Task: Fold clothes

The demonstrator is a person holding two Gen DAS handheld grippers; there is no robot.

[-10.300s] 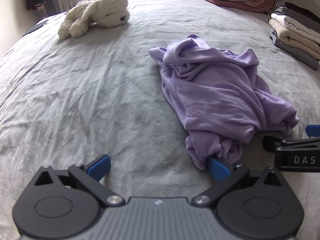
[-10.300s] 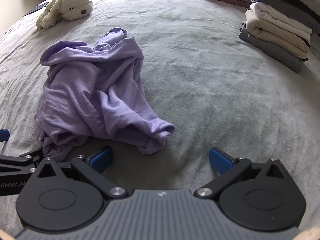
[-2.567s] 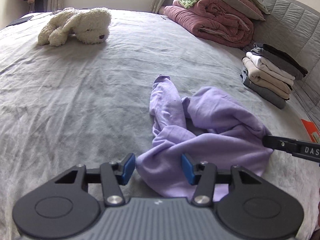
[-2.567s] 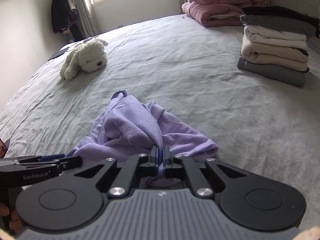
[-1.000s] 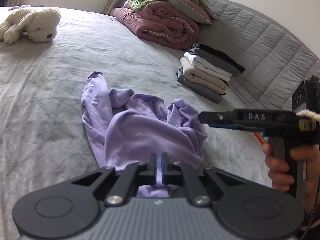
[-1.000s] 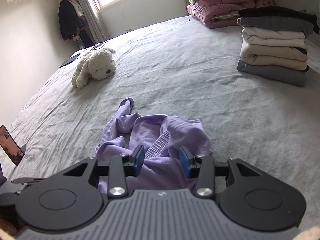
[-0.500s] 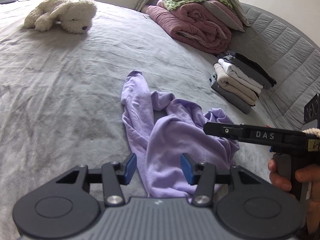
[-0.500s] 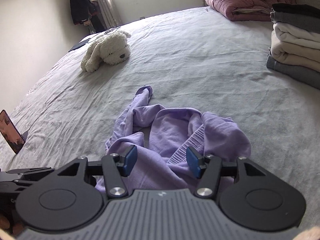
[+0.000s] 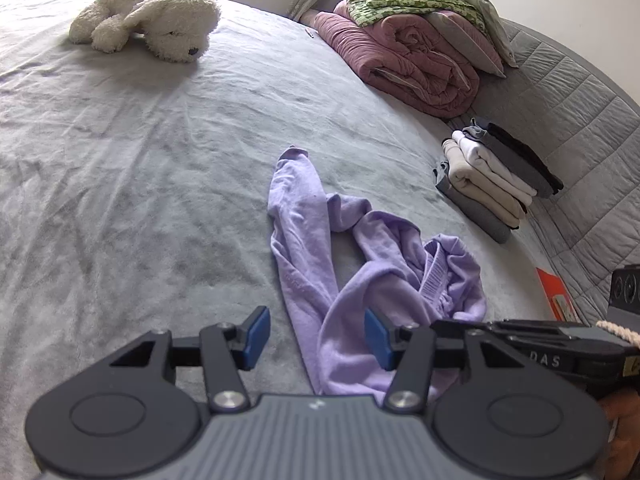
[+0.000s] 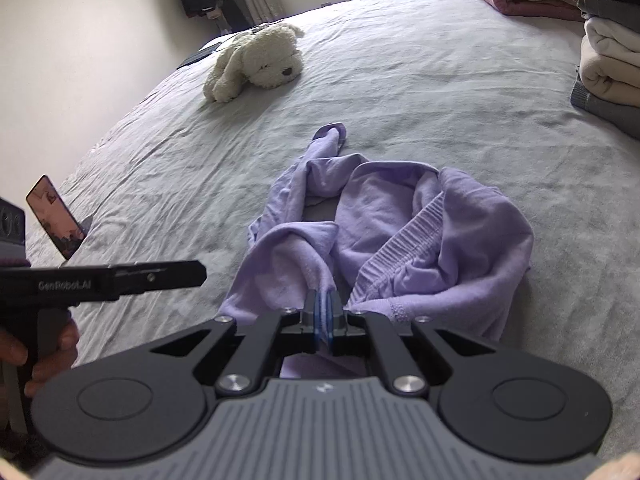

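A crumpled purple garment (image 9: 304, 232) lies on the grey bed sheet (image 9: 120, 184), one long part stretched away from me and its ribbed waistband (image 10: 404, 248) showing. My left gripper (image 9: 316, 334) hovers over the near end of the cloth. Its jaws are opening, and the fabric passes between the blue pads (image 9: 256, 332) without being pressed. My right gripper (image 10: 325, 312) is shut on a raised fold of the purple garment (image 10: 400, 208) at its near edge. Each gripper shows at the side of the other's view, held by a hand.
A white plush dog (image 9: 152, 20) lies at the far side of the bed. A stack of folded clothes (image 9: 496, 176) sits at the right by the quilted headboard. Rolled pink bedding (image 9: 408, 64) lies beyond it. A propped phone (image 10: 54, 220) stands at the left bed edge.
The left jaws went from shut on the cloth to open, letting it go. The right jaws went from open over the garment to shut on a fold. Both hands shifted slightly.
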